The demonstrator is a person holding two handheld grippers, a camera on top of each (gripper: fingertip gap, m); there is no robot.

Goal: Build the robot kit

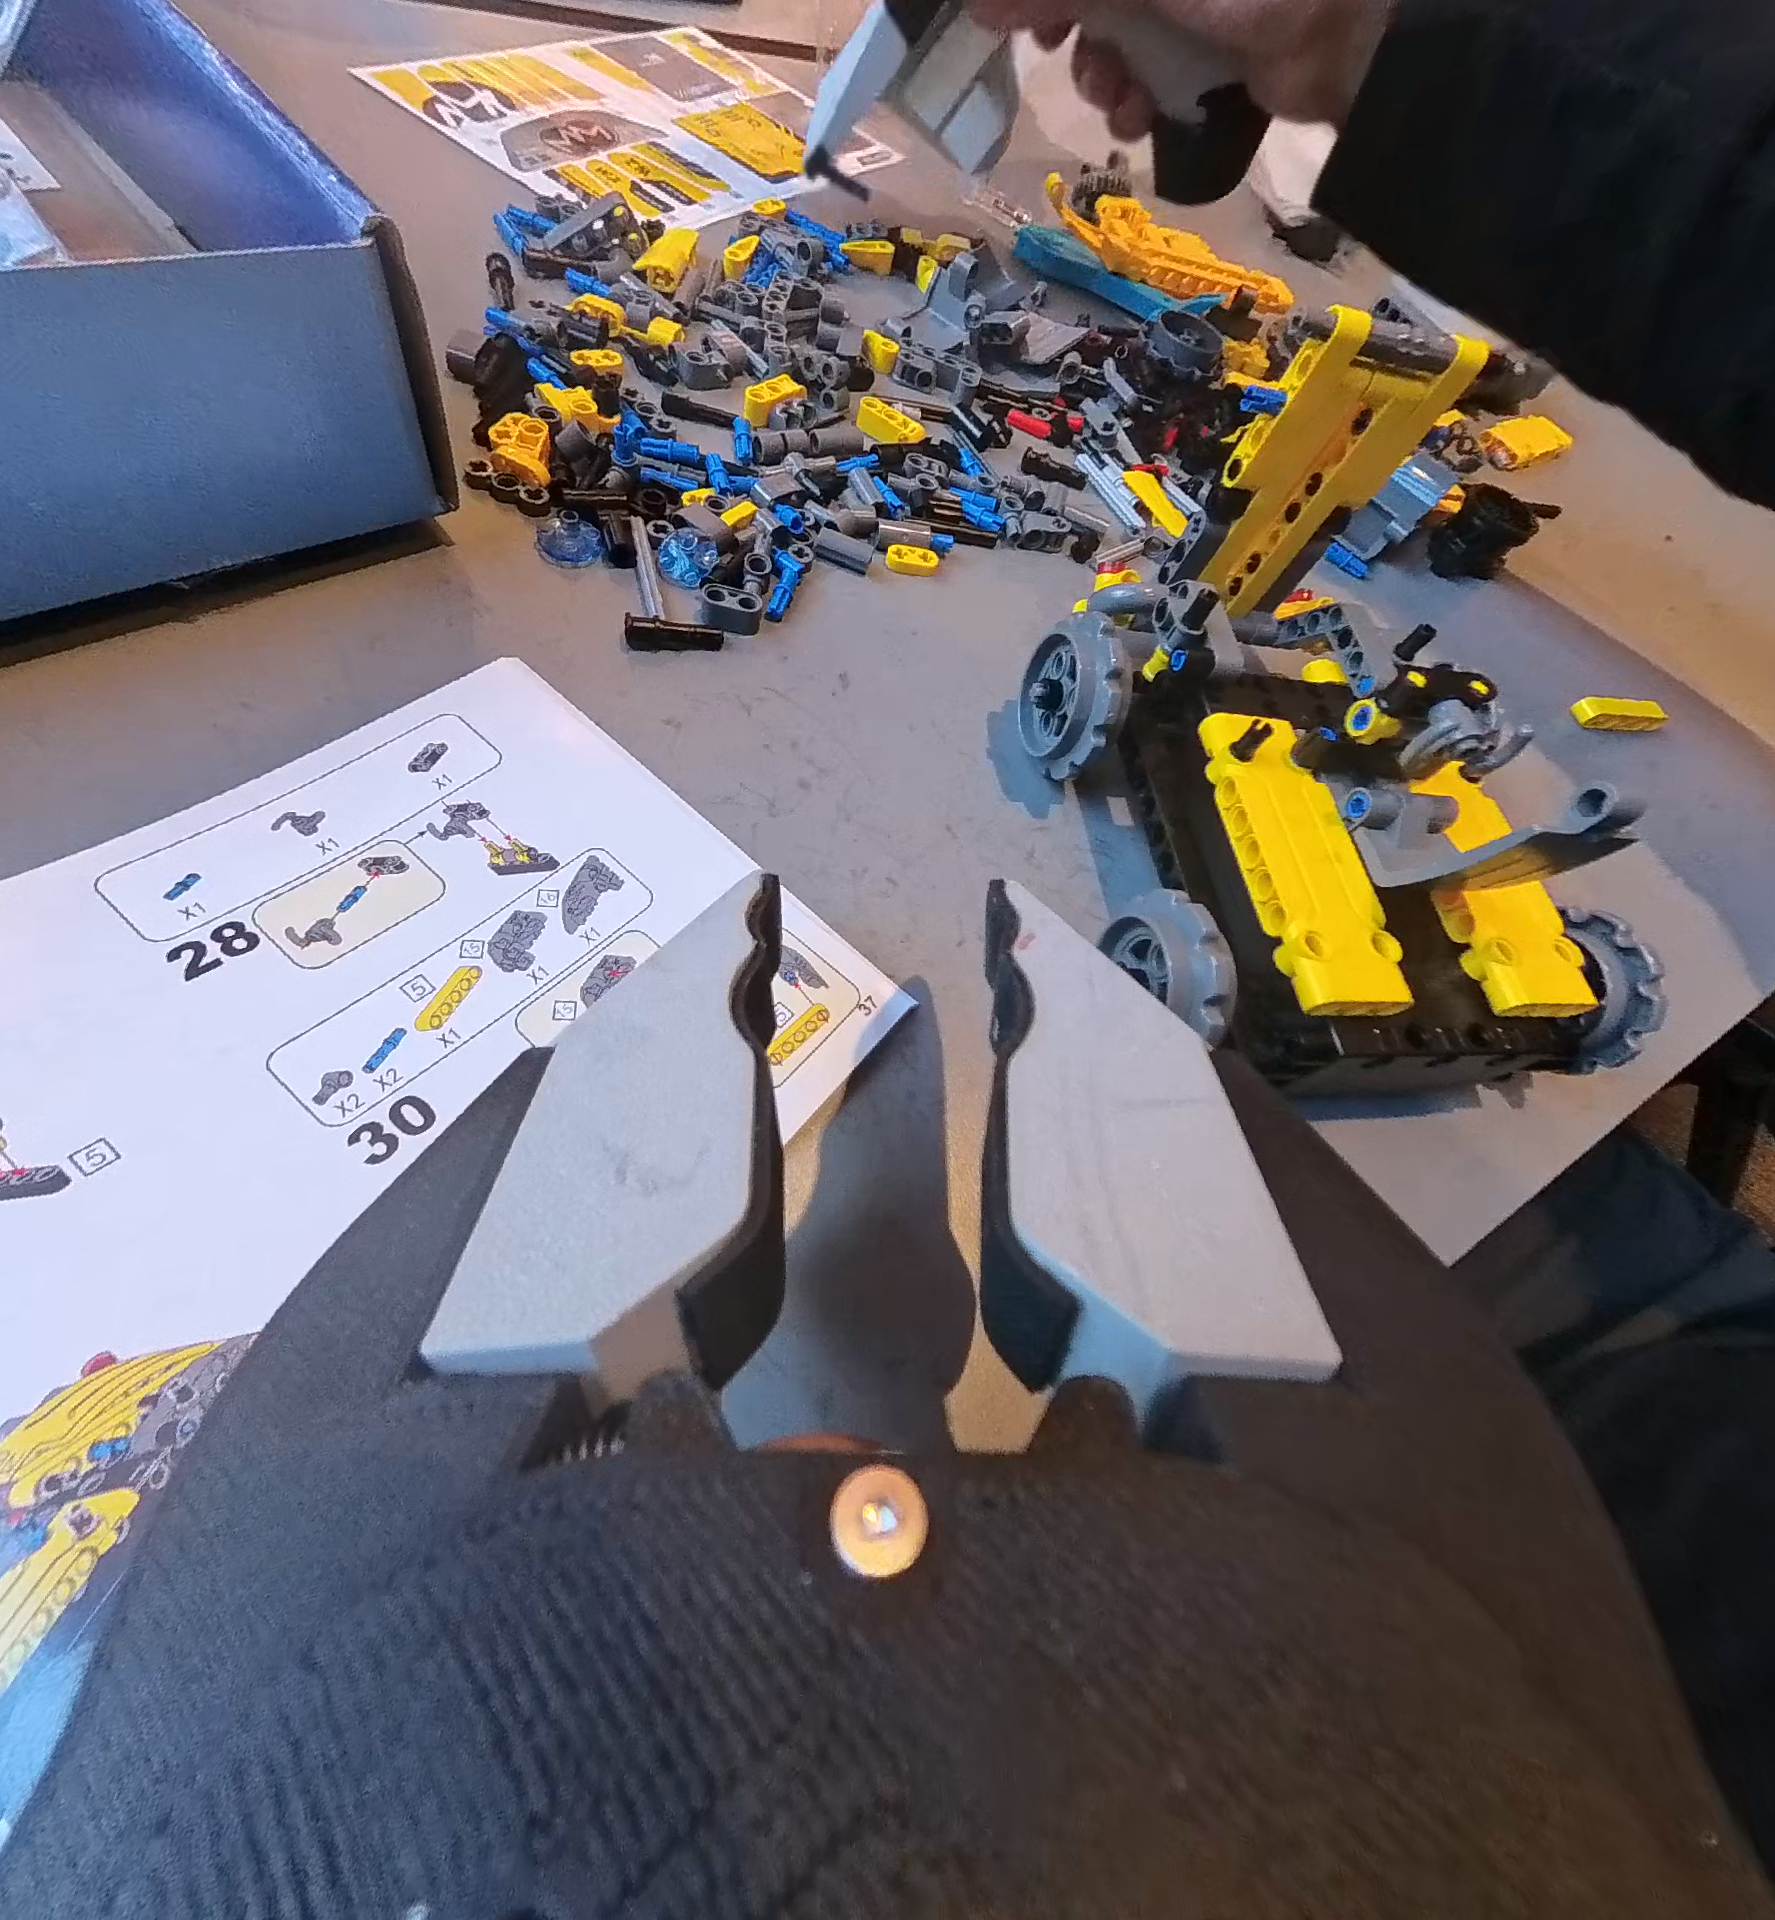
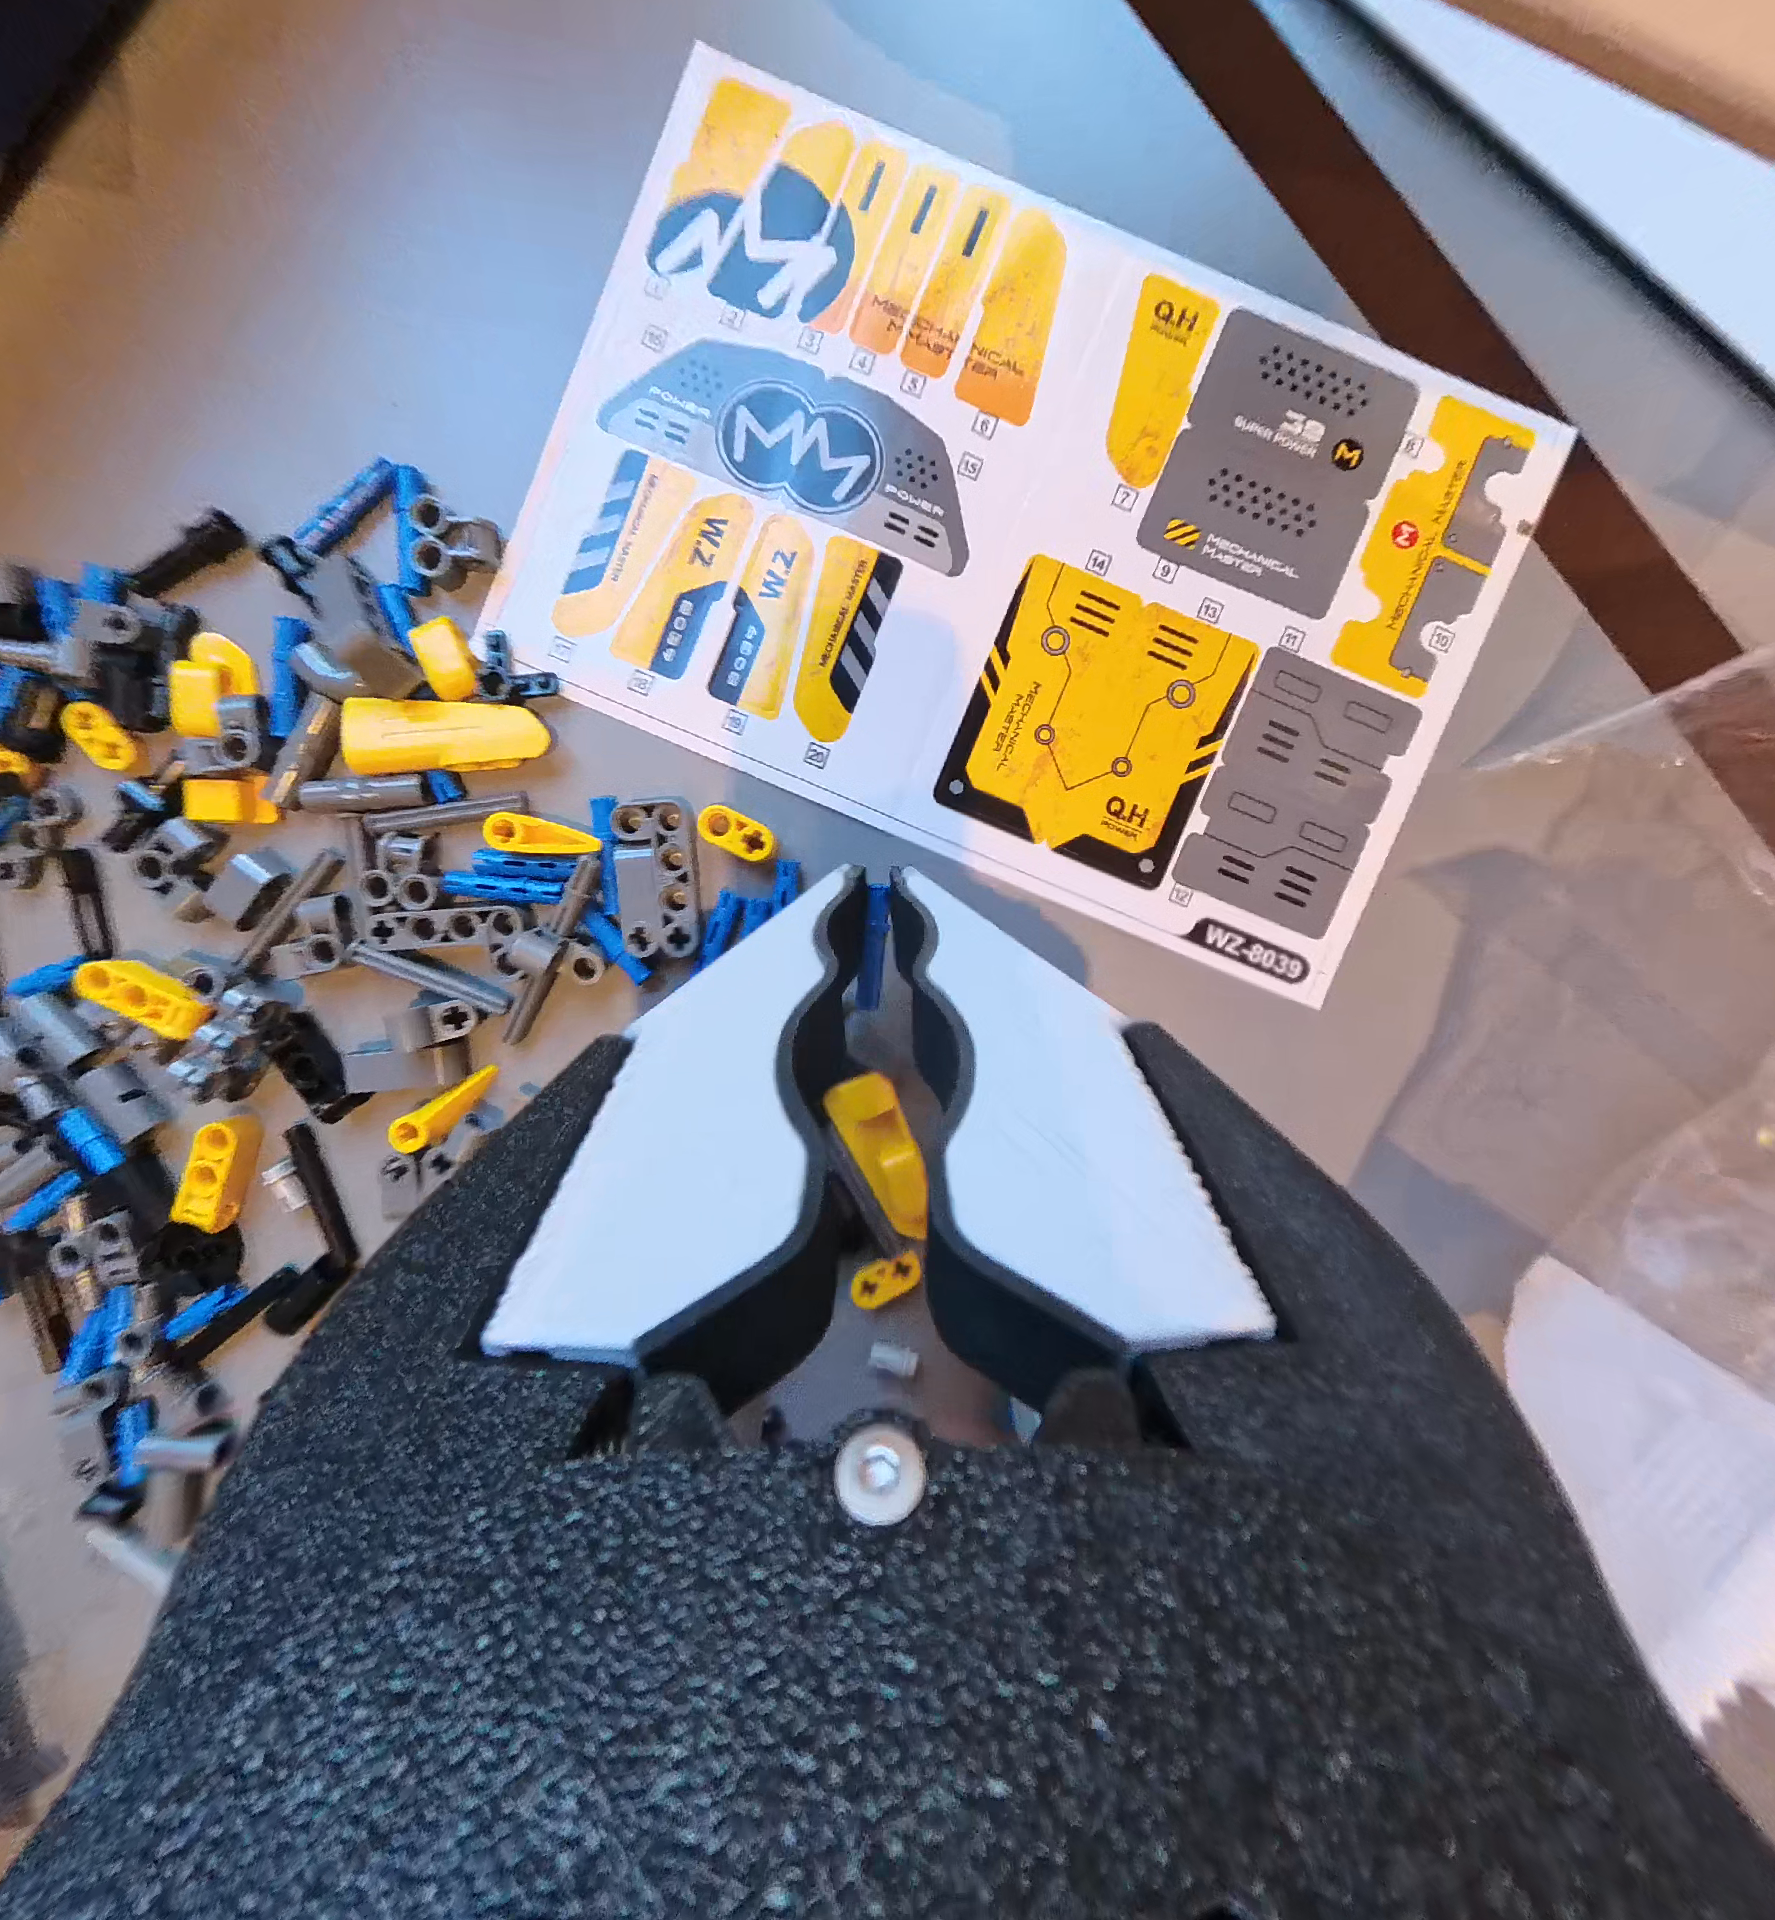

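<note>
Blue pin (image 2: 872, 940) sits pinched between the tips of the right tongs (image 2: 875, 883), held up just short of the sticker sheet (image 2: 1018, 540), w/ the loose parts pile (image 2: 239, 883) to their left on the bench (image 2: 291, 312). Left tongs (image 1: 883, 914) gape wide, gripping nothing, over the instruction booklet (image 1: 343, 935); half-built yellow vehicle (image 1: 1330, 862) just to their right. Sheet and booklet carry print & step numbers; not copied.

Printed numerals and small count marks stand beside the diagrams on the white instruction booklet (image 1: 270, 935) lying on the counter (image 1: 862, 748). The yellow-and-grey sticker sheet (image 2: 1018, 499) carries lettering and small numbered tags.
</note>
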